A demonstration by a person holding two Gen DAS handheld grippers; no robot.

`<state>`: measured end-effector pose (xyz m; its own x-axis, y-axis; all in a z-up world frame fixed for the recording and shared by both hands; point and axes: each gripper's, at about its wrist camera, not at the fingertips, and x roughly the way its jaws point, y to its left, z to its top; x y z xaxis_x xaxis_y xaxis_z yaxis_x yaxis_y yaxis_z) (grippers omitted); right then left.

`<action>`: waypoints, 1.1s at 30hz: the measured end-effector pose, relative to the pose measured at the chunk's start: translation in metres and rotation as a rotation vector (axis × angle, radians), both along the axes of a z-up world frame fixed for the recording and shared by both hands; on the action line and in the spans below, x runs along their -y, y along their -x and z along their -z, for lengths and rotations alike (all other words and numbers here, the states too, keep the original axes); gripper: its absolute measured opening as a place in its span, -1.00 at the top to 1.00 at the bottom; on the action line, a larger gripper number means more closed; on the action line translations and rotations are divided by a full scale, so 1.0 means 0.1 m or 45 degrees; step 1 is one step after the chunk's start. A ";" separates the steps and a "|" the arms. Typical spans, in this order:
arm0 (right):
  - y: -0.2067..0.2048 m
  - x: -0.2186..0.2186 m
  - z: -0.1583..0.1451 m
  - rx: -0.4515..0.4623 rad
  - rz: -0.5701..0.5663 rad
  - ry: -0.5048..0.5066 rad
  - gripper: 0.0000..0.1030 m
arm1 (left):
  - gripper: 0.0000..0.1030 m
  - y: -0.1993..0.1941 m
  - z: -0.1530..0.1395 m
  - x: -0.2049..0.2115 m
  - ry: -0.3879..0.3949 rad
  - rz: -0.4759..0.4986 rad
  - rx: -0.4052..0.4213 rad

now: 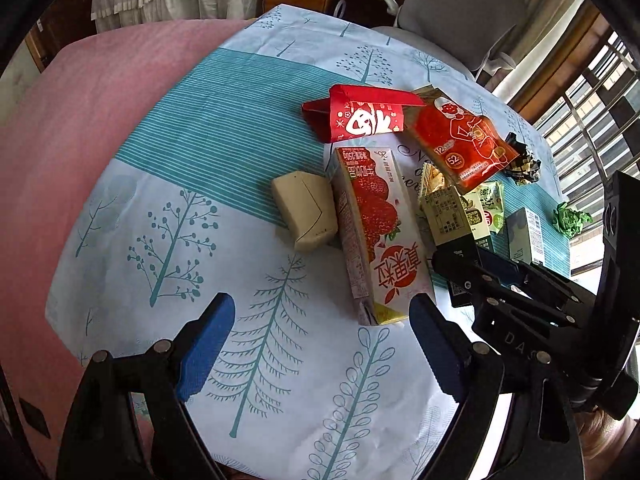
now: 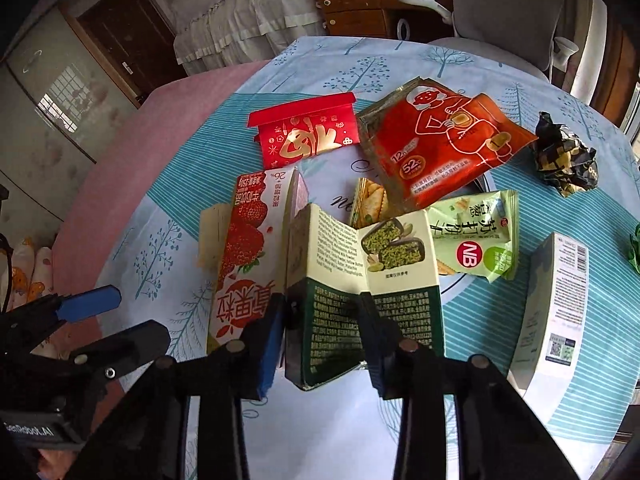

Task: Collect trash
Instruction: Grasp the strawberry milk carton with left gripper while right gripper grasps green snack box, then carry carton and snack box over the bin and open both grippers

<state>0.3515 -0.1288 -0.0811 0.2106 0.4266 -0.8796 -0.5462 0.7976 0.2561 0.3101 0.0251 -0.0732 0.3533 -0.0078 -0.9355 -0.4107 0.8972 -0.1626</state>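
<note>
Trash clusters mid-desk point(image 1: 280, 360). Your right claw point(image 2: 320, 332) clamps the green carton point(image 2: 360, 300) for lifting; your left claw point(image 1: 320, 320) stands wide, empty, beside the strawberry carton point(image 1: 372, 232).

Left gripper point(image 1: 322, 340) jaws spread wide; right gripper point(image 2: 322, 344) jaws clamped.

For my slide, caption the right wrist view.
Right gripper fingers close on a green snack box beside a strawberry milk carton.
</note>
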 end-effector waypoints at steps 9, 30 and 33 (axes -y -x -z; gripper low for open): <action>-0.20 0.49 -0.11 -0.093 0.136 -0.119 0.43 | -0.70 -0.45 0.22 0.19 0.067 0.009 -0.093; -0.03 0.59 -0.34 -0.212 0.159 -0.341 0.49 | 0.02 -0.27 -0.02 0.30 0.067 0.141 -0.043; 0.17 0.56 -0.43 -0.202 0.146 -0.362 0.50 | 0.02 -0.06 -0.19 0.26 0.080 0.175 -0.012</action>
